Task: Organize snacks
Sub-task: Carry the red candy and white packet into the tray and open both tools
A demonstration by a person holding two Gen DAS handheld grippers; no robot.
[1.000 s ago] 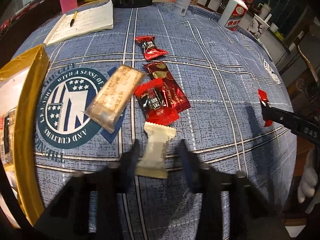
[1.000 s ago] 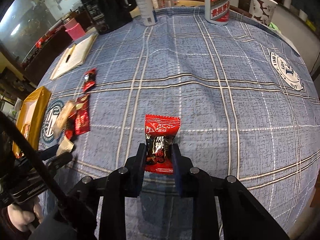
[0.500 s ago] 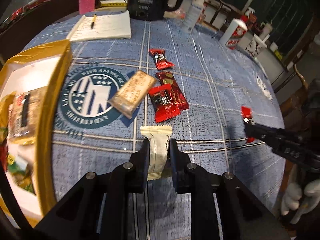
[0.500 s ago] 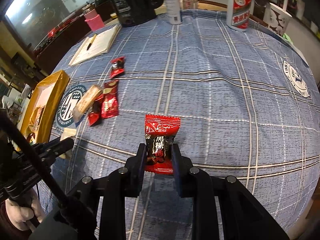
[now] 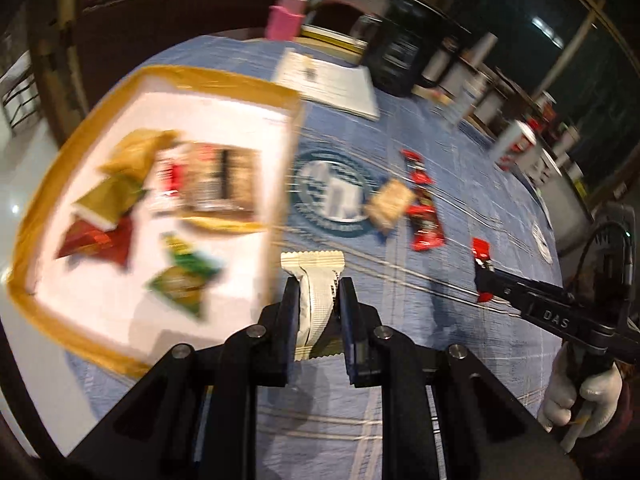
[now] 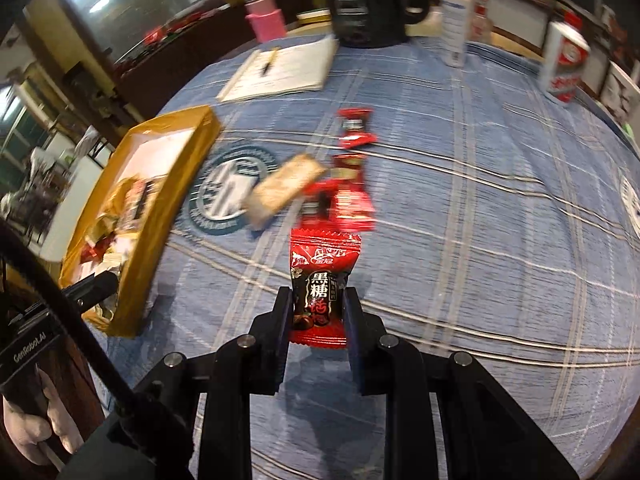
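My left gripper (image 5: 319, 286) is shut on a cream white snack packet (image 5: 316, 288), held above the tablecloth just right of the gold box (image 5: 160, 76). Several snack packets lie blurred inside that box. My right gripper (image 6: 318, 300) is shut on a red candy packet (image 6: 322, 276) with black lettering, lifted over the cloth. It shows small at the right of the left wrist view, as the right gripper (image 5: 484, 276). On the cloth lie a tan biscuit bar (image 6: 284, 190), a red packet pile (image 6: 344, 196) and a lone red candy (image 6: 354, 128).
A blue plaid cloth (image 6: 480, 200) covers the round table. At the back stand an open notebook with a pen (image 6: 280, 68), a black kettle (image 6: 368, 4), a pink cup (image 6: 266, 20), a white spray bottle (image 6: 454, 20) and a red-and-white bottle (image 6: 564, 64). A gloved hand (image 5: 580, 400) holds the right gripper.
The left gripper closed on the cream packet, lifted it and swung left toward the gold box. The right gripper carried its red candy left, nearer the loose snacks and the box.
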